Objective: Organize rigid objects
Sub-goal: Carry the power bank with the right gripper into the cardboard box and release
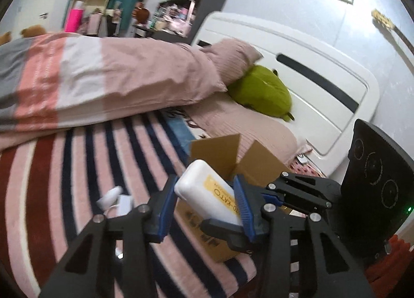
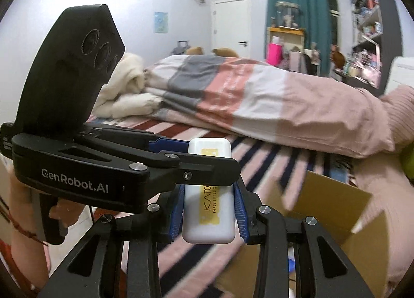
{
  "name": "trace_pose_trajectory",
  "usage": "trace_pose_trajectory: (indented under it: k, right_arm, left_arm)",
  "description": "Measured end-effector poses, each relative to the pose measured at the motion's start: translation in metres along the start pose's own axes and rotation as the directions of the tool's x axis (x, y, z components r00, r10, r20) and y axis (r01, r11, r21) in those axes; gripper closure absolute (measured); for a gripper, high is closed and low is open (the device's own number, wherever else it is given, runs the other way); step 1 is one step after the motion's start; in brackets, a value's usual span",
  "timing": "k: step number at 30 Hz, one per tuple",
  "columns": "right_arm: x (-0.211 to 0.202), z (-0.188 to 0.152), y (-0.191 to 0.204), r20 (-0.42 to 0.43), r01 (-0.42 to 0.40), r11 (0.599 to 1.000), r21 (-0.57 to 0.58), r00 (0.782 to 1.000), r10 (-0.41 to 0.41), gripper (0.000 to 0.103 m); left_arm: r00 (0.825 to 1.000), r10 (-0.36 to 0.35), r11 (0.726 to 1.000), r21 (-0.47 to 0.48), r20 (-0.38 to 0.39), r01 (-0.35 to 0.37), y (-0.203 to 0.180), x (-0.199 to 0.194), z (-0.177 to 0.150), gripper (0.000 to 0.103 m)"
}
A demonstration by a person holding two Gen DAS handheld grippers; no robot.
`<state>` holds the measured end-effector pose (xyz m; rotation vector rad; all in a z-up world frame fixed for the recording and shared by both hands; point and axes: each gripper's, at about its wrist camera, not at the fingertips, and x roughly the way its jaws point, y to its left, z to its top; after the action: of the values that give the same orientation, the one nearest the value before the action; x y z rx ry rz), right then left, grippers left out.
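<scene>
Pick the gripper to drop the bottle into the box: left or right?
Left, probably. The left gripper and right gripper both clamp the bottle, but in the left wrist view the open box sits straight ahead, right behind the bottle; in the right wrist view it lies off to the side.

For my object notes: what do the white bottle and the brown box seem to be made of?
White bottle: probably plastic, smooth and slightly glossy, with rounded moulded corners and a yellow printed label. Brown box: corrugated cardboard, matte; its thin flaps stand open, stiff and creased at the folds.
</scene>
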<state>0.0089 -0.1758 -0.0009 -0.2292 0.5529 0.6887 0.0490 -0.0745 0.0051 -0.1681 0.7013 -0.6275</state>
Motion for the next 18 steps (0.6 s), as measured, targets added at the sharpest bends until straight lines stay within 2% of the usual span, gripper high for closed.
trace_pose_trajectory:
  k: [5,11,14,15,17,18]
  right_arm:
    - [-0.012,-0.015,-0.04,-0.04,0.086,0.996,0.038,0.996,-0.084,0.072]
    - [-0.021,-0.036,-0.08,-0.114,0.137,0.985,0.102,0.986,-0.125,0.072]
    - [-0.021,-0.042,-0.093,-0.152,0.154,0.981,0.116,0.979,-0.136,0.072]
    - [-0.022,-0.045,-0.096,-0.16,0.157,0.98,0.119,0.978,-0.137,0.072]
    - [-0.02,-0.048,-0.1,-0.185,0.178,0.977,0.115,0.97,-0.155,0.072]
    - [-0.021,-0.05,-0.101,-0.192,0.186,0.976,0.115,0.968,-0.162,0.068]
  left_arm:
    - [0.996,-0.04,0.998,0.045,-0.083,0.043,-0.03,0.049,0.012,0.062]
    - [0.985,-0.053,0.995,0.073,-0.164,0.066,-0.053,0.096,0.014,0.062]
    - [0.982,-0.035,0.995,0.089,-0.187,0.052,-0.06,0.108,0.014,0.06]
    - [0.981,-0.016,0.995,0.097,-0.191,0.035,-0.061,0.111,0.015,0.056]
    - [0.983,0.022,0.994,0.108,-0.18,-0.002,-0.063,0.112,0.016,0.029]
    - [0.985,0.033,0.994,0.111,-0.167,-0.015,-0.062,0.11,0.016,0.026]
